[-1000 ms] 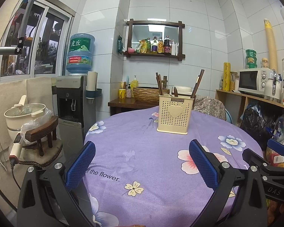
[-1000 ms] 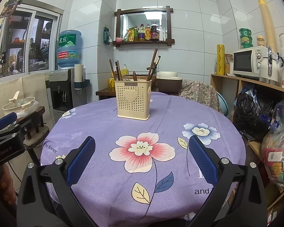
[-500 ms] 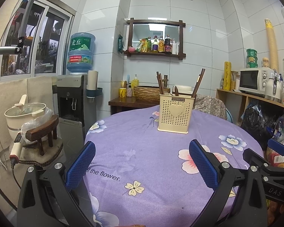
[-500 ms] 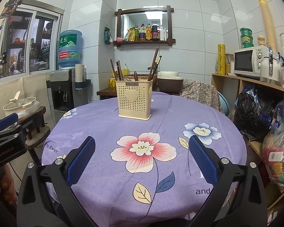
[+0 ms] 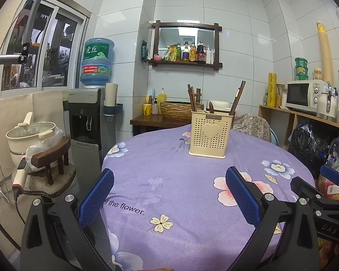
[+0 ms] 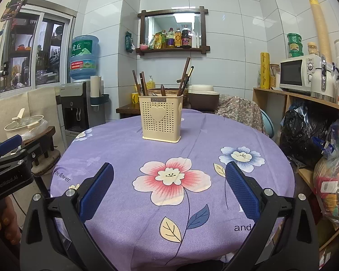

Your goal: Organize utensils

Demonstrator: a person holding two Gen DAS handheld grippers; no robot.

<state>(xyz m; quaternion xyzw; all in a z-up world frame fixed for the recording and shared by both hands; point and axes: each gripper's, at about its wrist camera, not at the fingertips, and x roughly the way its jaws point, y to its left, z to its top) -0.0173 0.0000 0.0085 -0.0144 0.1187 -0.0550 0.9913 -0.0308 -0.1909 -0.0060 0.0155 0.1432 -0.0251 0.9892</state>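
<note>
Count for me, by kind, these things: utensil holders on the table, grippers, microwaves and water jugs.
utensil holder: 1
grippers, the left gripper and the right gripper: 2
microwave: 1
water jug: 1
Total: 5

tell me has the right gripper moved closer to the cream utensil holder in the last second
Yes, slightly: in the right wrist view the utensil holder and wall shelf sit a little lower.

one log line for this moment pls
left gripper: open, empty | right gripper: open, empty | utensil holder: upright on table, utensils inside

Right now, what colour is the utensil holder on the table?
Cream utensil holder with a heart; clearest in the right wrist view.
</note>
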